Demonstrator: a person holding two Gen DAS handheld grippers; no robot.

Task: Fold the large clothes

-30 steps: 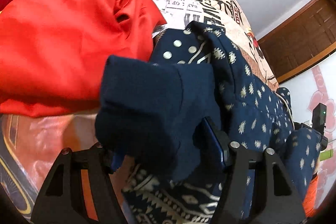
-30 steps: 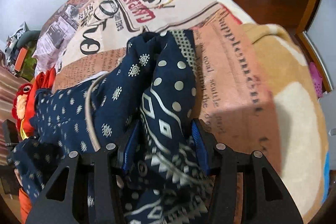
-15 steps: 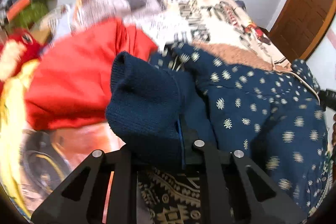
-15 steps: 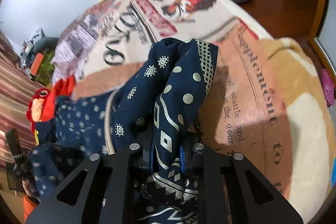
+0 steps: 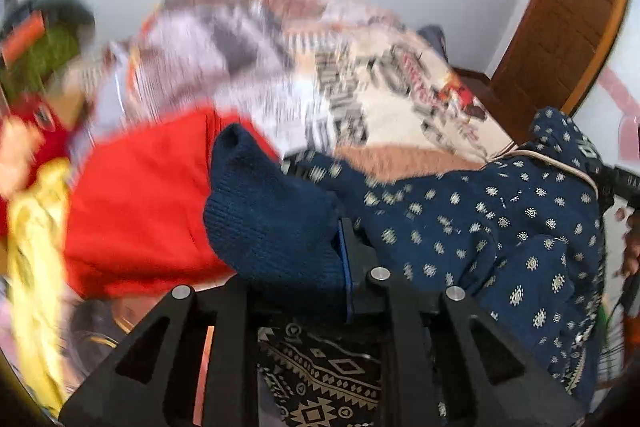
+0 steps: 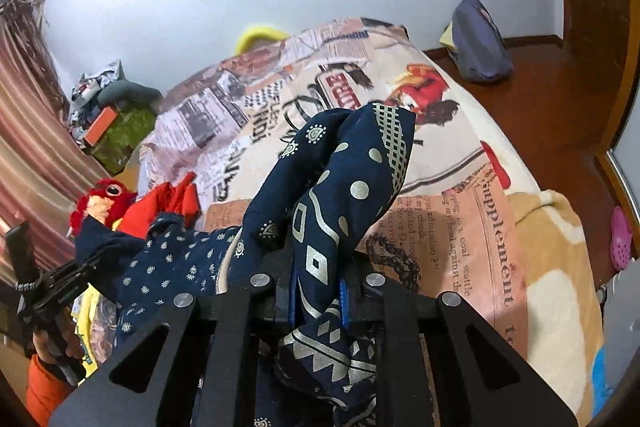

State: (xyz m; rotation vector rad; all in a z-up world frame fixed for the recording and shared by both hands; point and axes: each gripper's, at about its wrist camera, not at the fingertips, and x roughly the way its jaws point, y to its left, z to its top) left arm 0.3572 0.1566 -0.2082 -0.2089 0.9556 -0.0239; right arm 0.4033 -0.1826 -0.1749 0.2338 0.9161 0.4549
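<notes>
Clearly the garment (image 6: 352, 187) is soft and limp: it droops between the two grips and bunches wherever it is pinched, so I judge it light but floppy, best held at corners or hem edges, wide apart, so it hangs flat.

The left gripper (image 5: 296, 267) is clamped on a plain knit navy part, perhaps a cuff. The right gripper (image 6: 316, 291) is clamped on a border with pale diamonds, dots and a lattice band.

The garment is navy with small cream motifs and hangs above the bed (image 6: 460, 155); in the left view it runs toward 3 o'clock. A red cloth (image 5: 144, 203) lies on the bed at 9 o'clock in that view, which is blurred.
</notes>
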